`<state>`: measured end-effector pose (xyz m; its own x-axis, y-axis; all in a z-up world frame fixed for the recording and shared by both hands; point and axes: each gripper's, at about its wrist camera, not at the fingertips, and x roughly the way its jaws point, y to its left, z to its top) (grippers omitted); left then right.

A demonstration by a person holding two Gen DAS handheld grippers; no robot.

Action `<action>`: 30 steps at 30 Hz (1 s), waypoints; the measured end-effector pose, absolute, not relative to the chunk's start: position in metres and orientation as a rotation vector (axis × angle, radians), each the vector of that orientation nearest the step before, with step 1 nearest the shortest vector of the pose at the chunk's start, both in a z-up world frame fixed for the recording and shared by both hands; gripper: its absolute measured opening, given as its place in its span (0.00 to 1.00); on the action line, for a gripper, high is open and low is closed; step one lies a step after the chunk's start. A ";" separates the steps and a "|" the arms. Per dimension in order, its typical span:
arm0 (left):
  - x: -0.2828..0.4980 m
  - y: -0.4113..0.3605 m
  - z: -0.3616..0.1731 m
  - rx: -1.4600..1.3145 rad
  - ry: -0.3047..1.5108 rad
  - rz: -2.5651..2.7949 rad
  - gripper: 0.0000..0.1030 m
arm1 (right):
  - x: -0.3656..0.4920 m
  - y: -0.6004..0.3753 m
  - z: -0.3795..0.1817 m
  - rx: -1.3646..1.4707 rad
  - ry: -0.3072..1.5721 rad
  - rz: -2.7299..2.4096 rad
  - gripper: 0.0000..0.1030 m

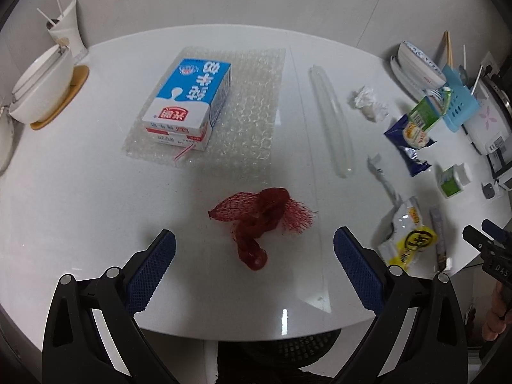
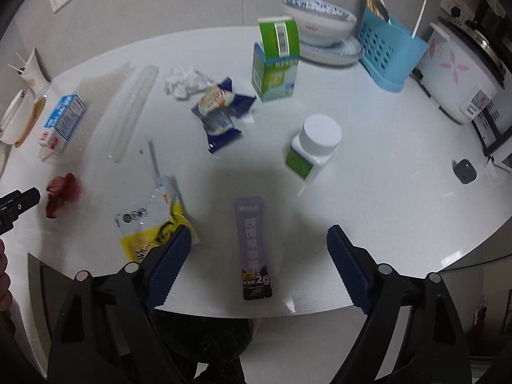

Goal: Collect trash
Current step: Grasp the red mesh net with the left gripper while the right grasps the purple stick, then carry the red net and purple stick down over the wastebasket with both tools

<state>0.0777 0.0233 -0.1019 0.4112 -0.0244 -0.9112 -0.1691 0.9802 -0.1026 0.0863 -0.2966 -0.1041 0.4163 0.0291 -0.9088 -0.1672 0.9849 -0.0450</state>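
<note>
Trash litters the white tabletop (image 1: 96, 192): left claw (image 1: 254, 249) gapes wide, empty, over a red mesh bag (image 1: 259, 220); right claw (image 2: 257, 240), open, straddles a purple sachet (image 2: 252, 246) untouched.

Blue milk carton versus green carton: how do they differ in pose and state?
The blue carton lies flat on bubble wrap, top closed, a straw against it. The green carton stands upright on the bare table, its top flap open. Both are small drink boxes.

Bare table (image 1: 96, 211) flanks the red net (image 1: 256, 220); a yellow wrapper (image 2: 153, 230) crowds the purple sachet (image 2: 252, 246).
</note>
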 end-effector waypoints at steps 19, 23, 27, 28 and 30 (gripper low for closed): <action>0.109 0.021 -0.144 -0.137 1.248 -0.015 0.60 | 0.113 -0.293 -0.167 -0.094 1.364 0.019 0.43; 0.110 0.018 -0.148 -0.124 1.284 -0.054 0.41 | 0.121 -0.291 -0.168 -0.072 1.382 -0.001 0.34; 0.110 0.019 -0.148 -0.156 1.300 -0.105 0.22 | 0.122 -0.283 -0.168 -0.065 1.395 -0.007 0.20; 0.110 0.019 -0.148 -0.153 1.298 -0.106 0.18 | 0.123 -0.281 -0.168 -0.064 1.396 -0.009 0.18; 0.109 0.019 -0.148 -0.158 1.289 -0.118 0.15 | 0.123 -0.278 -0.168 -0.071 1.396 -0.019 0.16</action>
<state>0.1092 0.0191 -0.1480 0.2740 -0.1758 -0.9455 -0.0011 0.9831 -0.1831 0.1234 -0.2783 -0.1678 0.1740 -0.0555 -0.9832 -0.0290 0.9977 -0.0615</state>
